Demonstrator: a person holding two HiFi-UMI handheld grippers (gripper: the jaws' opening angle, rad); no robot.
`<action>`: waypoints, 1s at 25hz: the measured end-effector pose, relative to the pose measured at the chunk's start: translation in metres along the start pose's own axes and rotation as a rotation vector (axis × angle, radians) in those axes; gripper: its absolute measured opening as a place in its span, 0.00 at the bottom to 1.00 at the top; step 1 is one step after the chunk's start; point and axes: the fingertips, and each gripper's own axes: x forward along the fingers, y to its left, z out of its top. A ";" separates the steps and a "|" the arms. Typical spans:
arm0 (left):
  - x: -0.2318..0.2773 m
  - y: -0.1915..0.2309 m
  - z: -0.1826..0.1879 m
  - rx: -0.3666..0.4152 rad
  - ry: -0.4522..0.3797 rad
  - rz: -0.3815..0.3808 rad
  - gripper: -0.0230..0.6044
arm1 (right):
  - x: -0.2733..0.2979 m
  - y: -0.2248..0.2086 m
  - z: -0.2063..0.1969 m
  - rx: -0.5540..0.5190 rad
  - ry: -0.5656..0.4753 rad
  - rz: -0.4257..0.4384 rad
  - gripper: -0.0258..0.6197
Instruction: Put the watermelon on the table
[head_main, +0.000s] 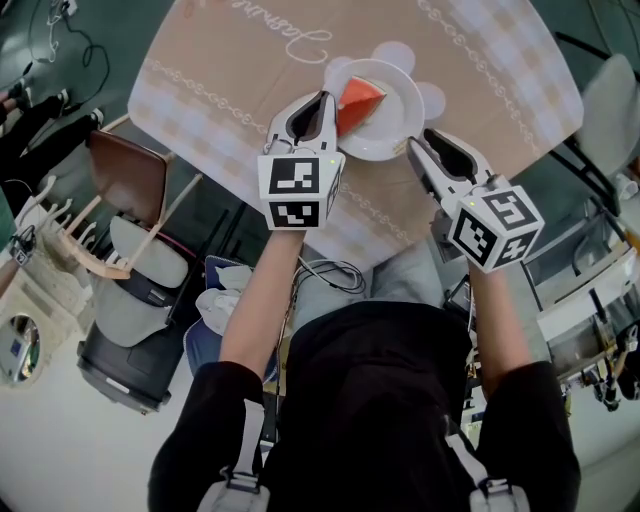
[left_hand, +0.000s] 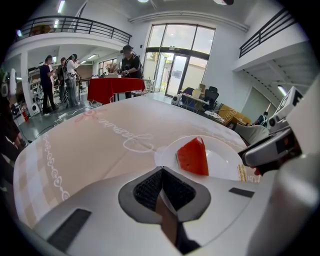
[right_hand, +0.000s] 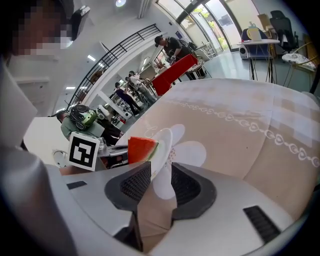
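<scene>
Red watermelon wedge (head_main: 360, 100): triangular slab, matte wet-looking red flesh, with a thin green rind along one edge that shows in the right gripper view. It sits on a white round glossy plate (head_main: 395, 125), on the plate's left half in the head view. The plate rests on a table covered by a beige tablecloth (head_main: 250, 80). The cloth is smooth fabric with a pale checked border, white chain-like trim and cursive white lettering, and there is a white flower print under the plate.

Left gripper (head_main: 325, 98): grey moulded plastic, black ribbed pads. Its jaws are clenched together with nothing between them, and its tips are just beside the plate's left rim, near the wedge.

Right gripper (head_main: 420, 140): same build, jaws spread wide at the plate's right rim. In its own view the thin plate edge lies in the gap, close to one pad. Whether it touches that pad is hard to tell, but neither pad clamps it.
</scene>
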 end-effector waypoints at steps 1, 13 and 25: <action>0.000 0.000 0.000 0.002 -0.001 -0.001 0.06 | 0.001 -0.001 -0.001 0.006 0.001 0.005 0.25; -0.001 -0.002 -0.001 0.020 0.002 -0.010 0.06 | 0.028 0.007 -0.003 0.172 0.009 0.137 0.25; 0.000 -0.001 0.001 0.025 -0.002 -0.008 0.06 | 0.046 0.004 0.013 0.206 -0.016 0.153 0.15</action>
